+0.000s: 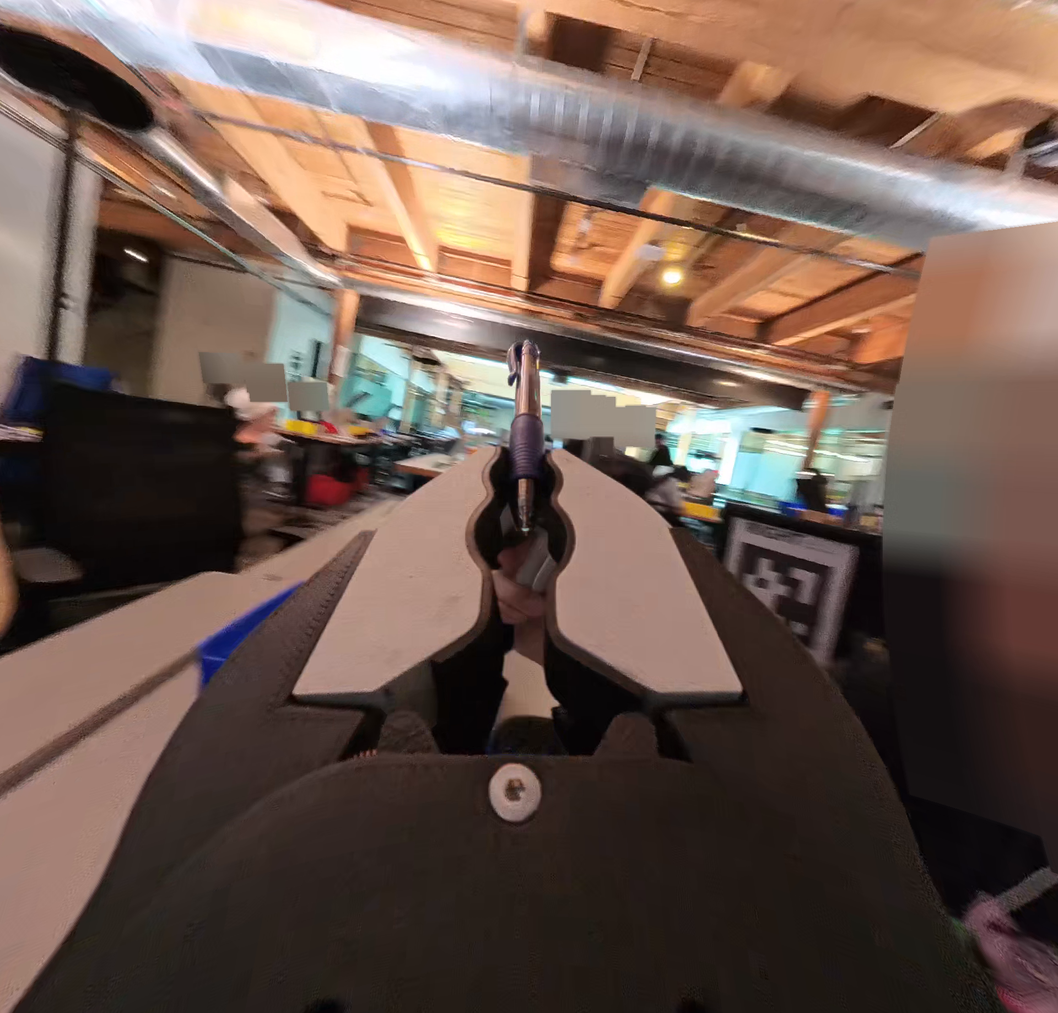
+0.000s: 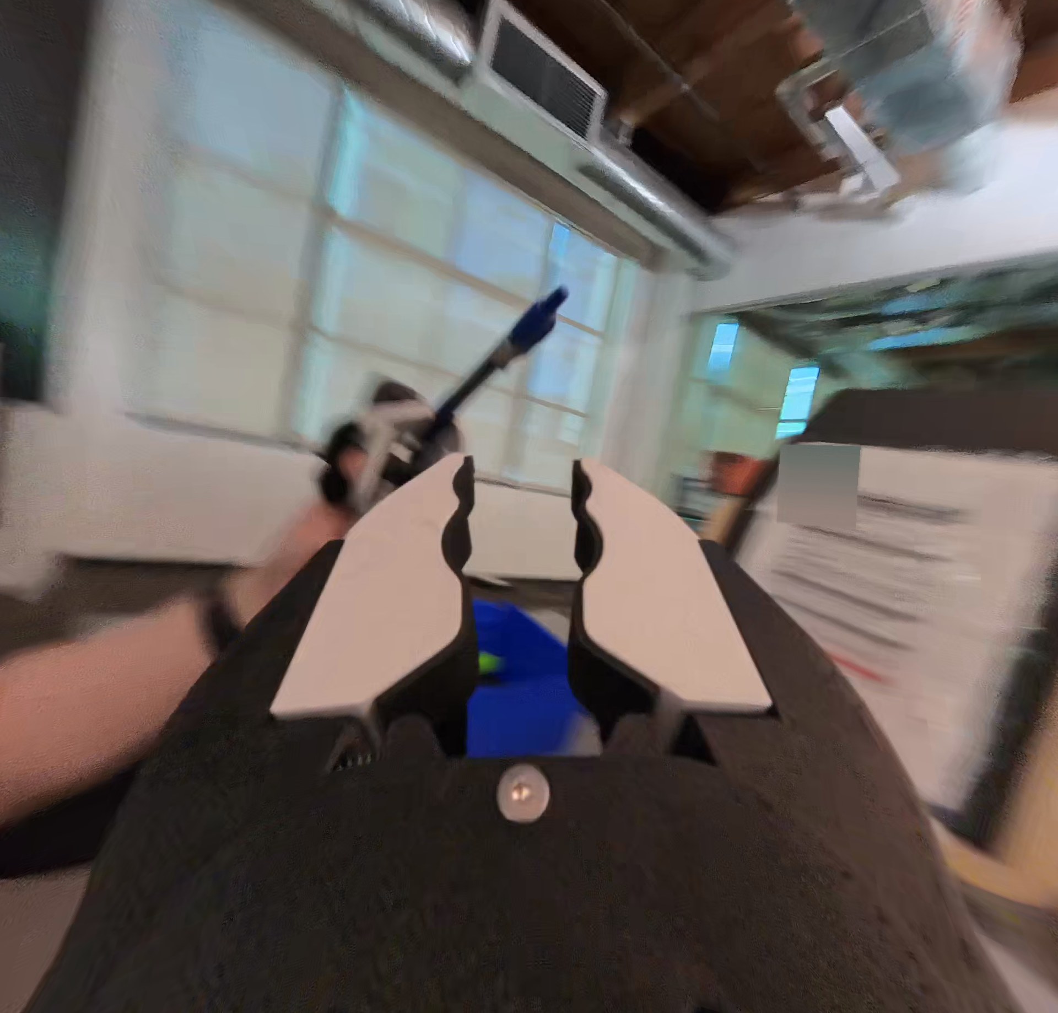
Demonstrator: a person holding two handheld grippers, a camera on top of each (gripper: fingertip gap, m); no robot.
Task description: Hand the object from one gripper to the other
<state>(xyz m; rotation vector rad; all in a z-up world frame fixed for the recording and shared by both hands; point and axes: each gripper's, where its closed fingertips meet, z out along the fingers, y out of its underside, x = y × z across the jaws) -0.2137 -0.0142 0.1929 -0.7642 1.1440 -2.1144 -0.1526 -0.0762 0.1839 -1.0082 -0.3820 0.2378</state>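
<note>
A pen [image 1: 524, 413] with a blue ribbed grip and a silver clip stands between the tips of my left gripper [image 1: 524, 461], which is shut on the blue grip, the clip end pointing up and away. In the right wrist view the same pen [image 2: 498, 350] shows blurred, sticking up to the right out of the far left gripper [image 2: 395, 441], left of and beyond my right gripper [image 2: 522, 470]. My right gripper is open and empty, apart from the pen.
A blue bin [image 2: 515, 682] lies below between the right fingers and shows at the left [image 1: 240, 636]. A white table edge [image 1: 114, 670] runs on the left. A marker board [image 1: 790, 584] stands to the right. A person's forearm [image 2: 86, 716] reaches in from the left.
</note>
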